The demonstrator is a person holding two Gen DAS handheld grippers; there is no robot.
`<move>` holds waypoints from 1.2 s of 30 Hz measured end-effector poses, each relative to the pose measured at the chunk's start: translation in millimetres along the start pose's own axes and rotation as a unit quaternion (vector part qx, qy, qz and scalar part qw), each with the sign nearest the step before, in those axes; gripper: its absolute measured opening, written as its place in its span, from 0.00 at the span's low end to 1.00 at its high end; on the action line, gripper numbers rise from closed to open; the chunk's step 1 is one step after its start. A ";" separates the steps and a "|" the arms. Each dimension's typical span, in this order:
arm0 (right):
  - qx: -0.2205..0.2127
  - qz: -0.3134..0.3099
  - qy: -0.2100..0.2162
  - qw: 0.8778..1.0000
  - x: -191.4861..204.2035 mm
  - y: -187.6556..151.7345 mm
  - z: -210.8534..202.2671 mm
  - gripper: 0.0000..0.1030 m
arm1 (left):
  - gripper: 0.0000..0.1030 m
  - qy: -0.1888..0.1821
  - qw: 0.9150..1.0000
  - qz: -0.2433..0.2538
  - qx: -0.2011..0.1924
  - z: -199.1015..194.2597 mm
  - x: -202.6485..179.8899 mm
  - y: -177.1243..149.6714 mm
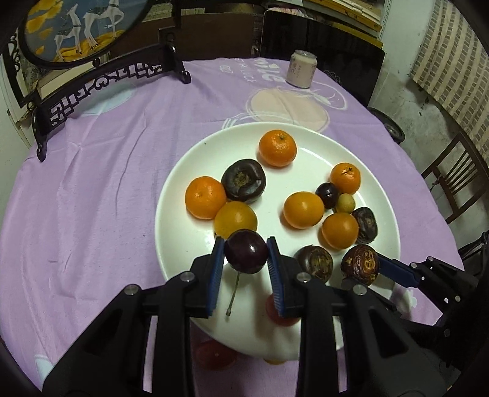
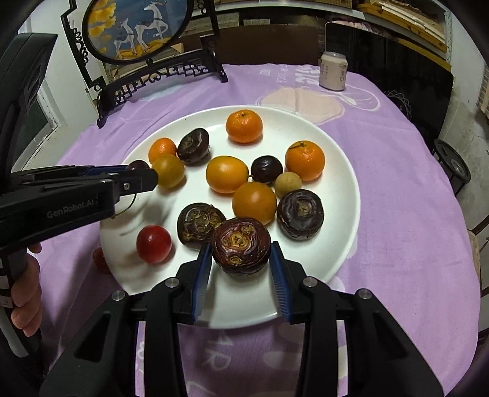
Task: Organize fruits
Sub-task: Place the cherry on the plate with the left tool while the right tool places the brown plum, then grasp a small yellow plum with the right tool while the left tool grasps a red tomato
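You see a purple tablecloth (image 1: 107,183) with pale prints. At your far left stands a dark carved frame (image 2: 159,76) holding a round deer picture (image 2: 137,29). A can (image 1: 301,72) stands upright at the far edge.

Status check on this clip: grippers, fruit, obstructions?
Left gripper shut on dark cherry, stem hanging. Right gripper shut on brown water chestnut. Both above white plate crowded with fruit; red cherry tomato near the grippers.
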State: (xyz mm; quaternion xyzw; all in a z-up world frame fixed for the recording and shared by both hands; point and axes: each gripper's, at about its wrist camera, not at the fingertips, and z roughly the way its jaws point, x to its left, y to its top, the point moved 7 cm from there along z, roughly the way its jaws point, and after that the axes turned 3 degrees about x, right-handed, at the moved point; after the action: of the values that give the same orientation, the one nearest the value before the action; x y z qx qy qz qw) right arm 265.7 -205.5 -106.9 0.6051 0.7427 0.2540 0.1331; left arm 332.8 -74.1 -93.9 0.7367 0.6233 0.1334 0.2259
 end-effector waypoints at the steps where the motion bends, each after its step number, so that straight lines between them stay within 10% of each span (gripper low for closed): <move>1: 0.001 0.000 0.000 1.000 0.3 0.3 0.9 0.38 | 0.28 0.002 1.000 0.000 0.003 2.7 0.2 0.0; 3: 0.005 -0.001 -0.003 1.000 1.3 0.7 0.1 0.47 | 0.31 0.007 1.000 0.000 0.001 2.0 0.8 -0.5; 5: -0.011 -0.002 -0.009 1.000 2.7 1.9 -12.1 0.56 | 0.69 0.004 1.000 -0.003 -0.011 -9.2 1.8 0.1; 6: -0.019 -0.004 -0.011 1.000 3.5 2.1 -18.5 0.56 | 0.72 0.005 1.000 -0.006 -0.022 -15.5 3.1 0.8; 12: -0.043 -0.002 0.003 0.999 13.4 -24.9 -59.1 0.56 | 0.73 -0.002 0.996 -0.028 -0.082 -71.8 20.7 -23.8; 21: 0.012 -0.011 0.051 0.999 58.9 -76.4 -48.9 0.56 | 0.74 0.003 0.996 -0.069 -0.049 -74.1 67.5 -116.9; 36: 0.016 -0.035 0.019 0.999 100.6 -51.0 -3.6 0.44 | 0.75 0.002 0.992 -0.110 -0.062 -97.9 115.0 -152.5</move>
State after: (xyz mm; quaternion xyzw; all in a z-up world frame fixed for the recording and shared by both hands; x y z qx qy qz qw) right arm 198.1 -116.1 -120.4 0.5758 0.7698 0.2489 0.1179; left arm 176.7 73.2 -95.3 0.6479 0.6914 0.1480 0.2833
